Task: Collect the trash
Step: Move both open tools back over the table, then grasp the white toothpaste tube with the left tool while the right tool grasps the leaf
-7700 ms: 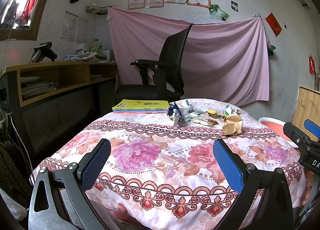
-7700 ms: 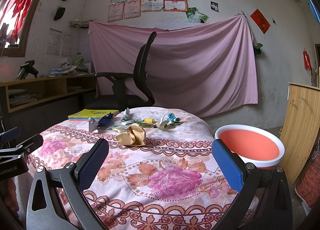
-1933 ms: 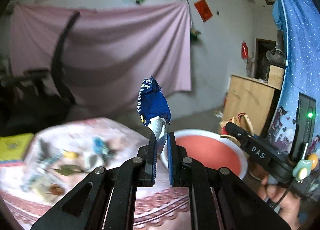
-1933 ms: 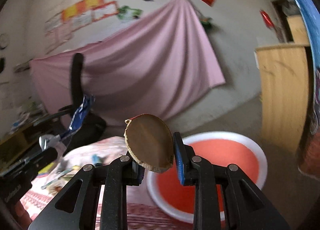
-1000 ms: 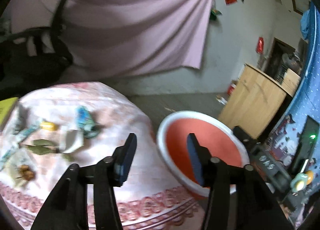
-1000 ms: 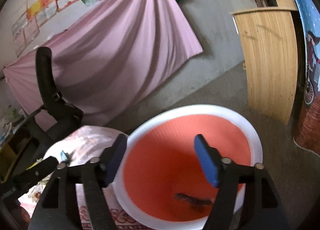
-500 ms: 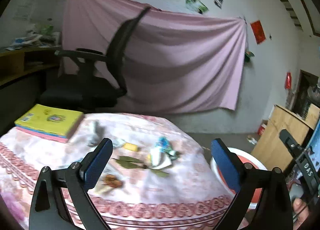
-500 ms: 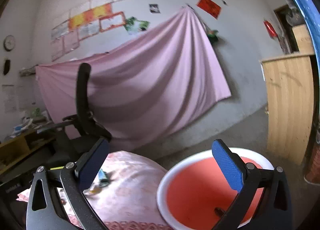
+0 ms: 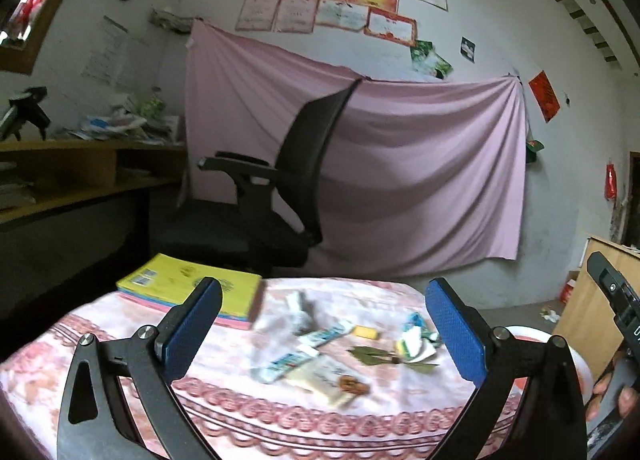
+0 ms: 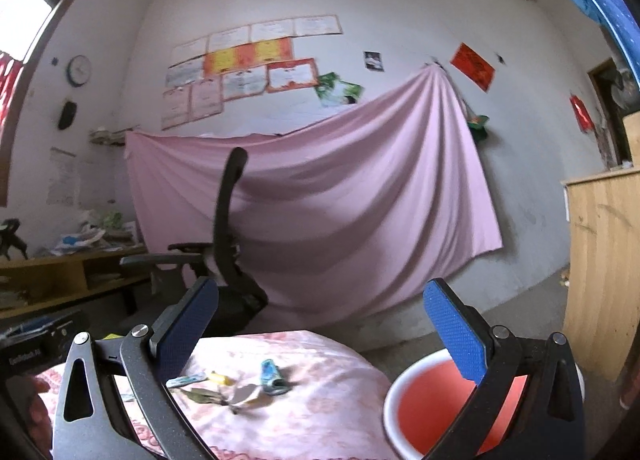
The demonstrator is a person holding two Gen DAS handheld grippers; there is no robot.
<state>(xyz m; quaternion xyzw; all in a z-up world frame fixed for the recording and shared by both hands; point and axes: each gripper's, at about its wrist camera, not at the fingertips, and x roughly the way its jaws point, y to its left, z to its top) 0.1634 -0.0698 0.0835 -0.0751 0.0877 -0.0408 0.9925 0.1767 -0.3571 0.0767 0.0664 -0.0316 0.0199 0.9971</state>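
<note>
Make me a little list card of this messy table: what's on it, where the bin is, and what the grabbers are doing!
table: round, flowered cloth
trash on it: wrappers, yellow candy, dry leaves, crumpled paper
not trash: yellow book at the far left
bin: red basin, white rim, beside the table on the right
left hand-held gripper: open, empty
right hand-held gripper: open, empty

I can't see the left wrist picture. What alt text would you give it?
An open, empty gripper faces a table with a floral cloth, strewn with wrappers, dry leaves and a yellow book. Behind stand a black office chair and a pink sheet on the wall.
</note>
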